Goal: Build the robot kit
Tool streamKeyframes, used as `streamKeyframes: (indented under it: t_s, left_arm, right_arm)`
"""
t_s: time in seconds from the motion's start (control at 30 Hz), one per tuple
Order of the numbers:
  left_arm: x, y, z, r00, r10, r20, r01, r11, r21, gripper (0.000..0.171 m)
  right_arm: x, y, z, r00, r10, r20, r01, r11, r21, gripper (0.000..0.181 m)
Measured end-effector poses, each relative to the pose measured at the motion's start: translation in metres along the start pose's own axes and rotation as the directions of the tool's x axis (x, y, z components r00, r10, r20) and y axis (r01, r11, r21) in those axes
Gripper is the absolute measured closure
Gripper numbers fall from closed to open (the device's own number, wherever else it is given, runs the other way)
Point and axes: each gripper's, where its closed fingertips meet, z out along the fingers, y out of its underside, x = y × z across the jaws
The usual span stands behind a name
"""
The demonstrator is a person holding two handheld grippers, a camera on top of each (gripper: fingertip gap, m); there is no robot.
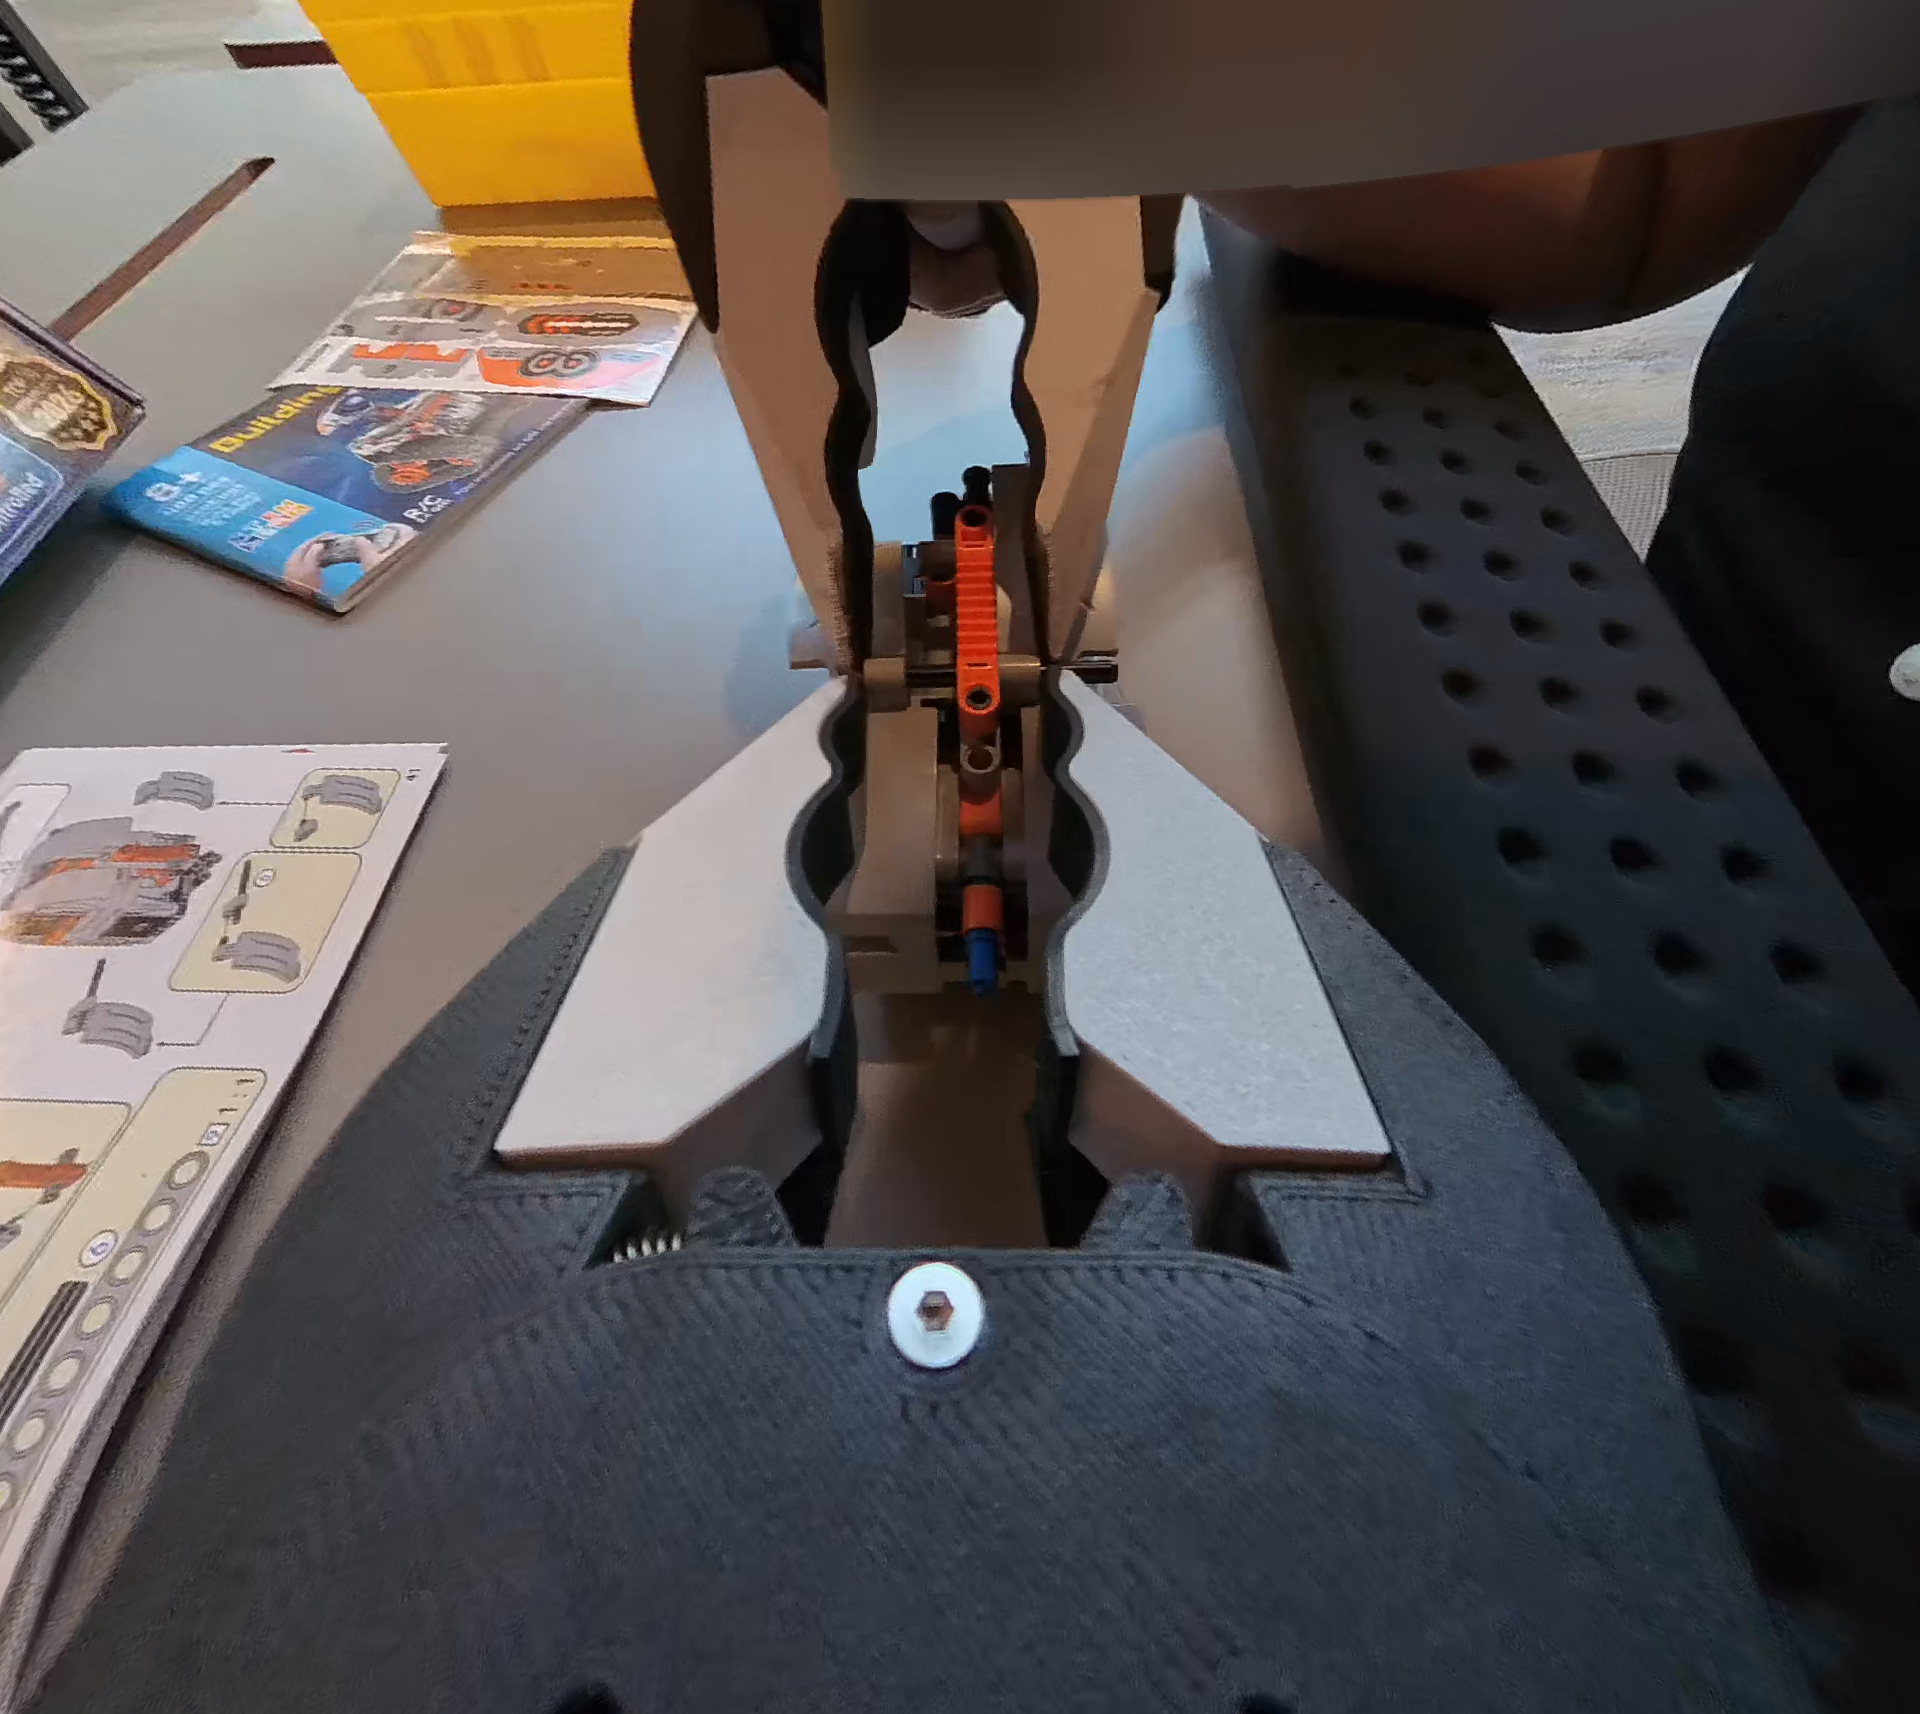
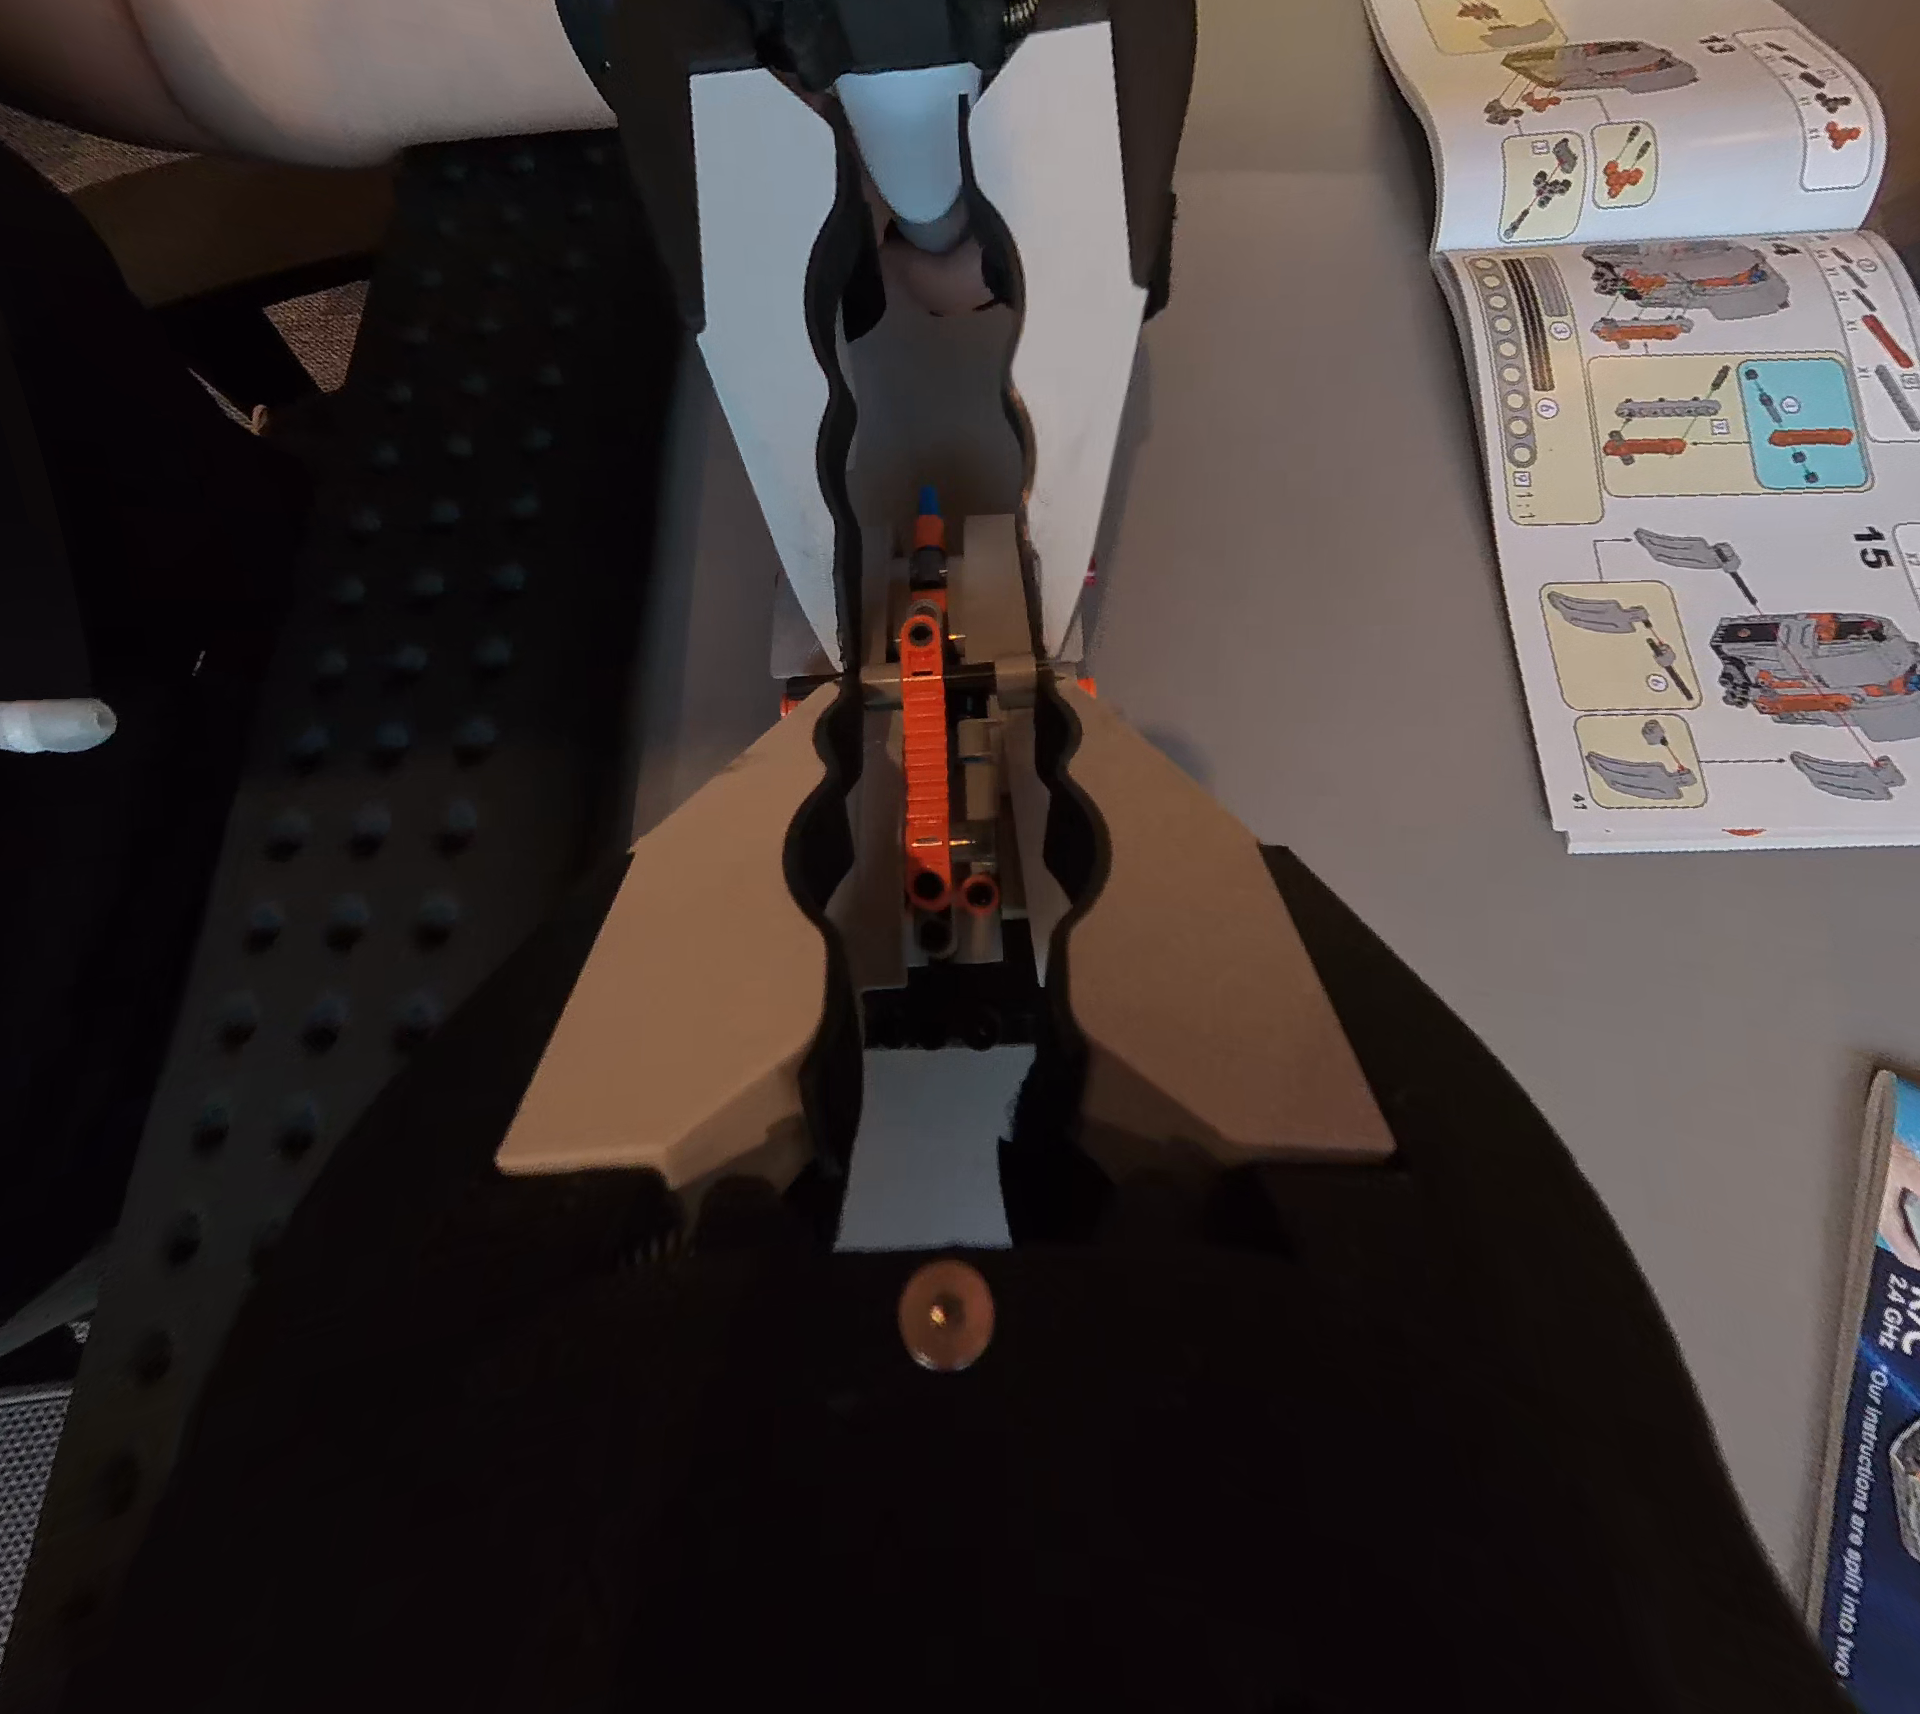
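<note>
facing each other tip to tip over the grey table (image 1: 582, 625), our left gripper (image 1: 951, 698) and right gripper (image 2: 951, 708) were both clamped on one grey and orange brick assembly (image 1: 961, 729), held between them above the tabletop. around it lay a yellow bin (image 1: 488, 54), an open instruction booklet (image 2: 1683, 376), a sticker sheet (image 1: 499, 334) and a blue manual (image 1: 332, 490).

booklet (image 2: 1870, 1415) cut off, perhaps half
</note>
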Motion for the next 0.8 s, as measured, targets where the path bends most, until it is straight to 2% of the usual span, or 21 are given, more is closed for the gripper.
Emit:
streamKeyframes:
  t_s: [0.8]
  left_arm:
    - [0.0018, 0.0014, -0.0021, 1.000, -0.010, 0.024, 0.011, 1.000, -0.019, 0.142]
  right_arm:
    - [-0.0027, -0.0006, 0.0013, 1.000, -0.013, 0.000, 0.013, 1.000, -0.014, 0.152]
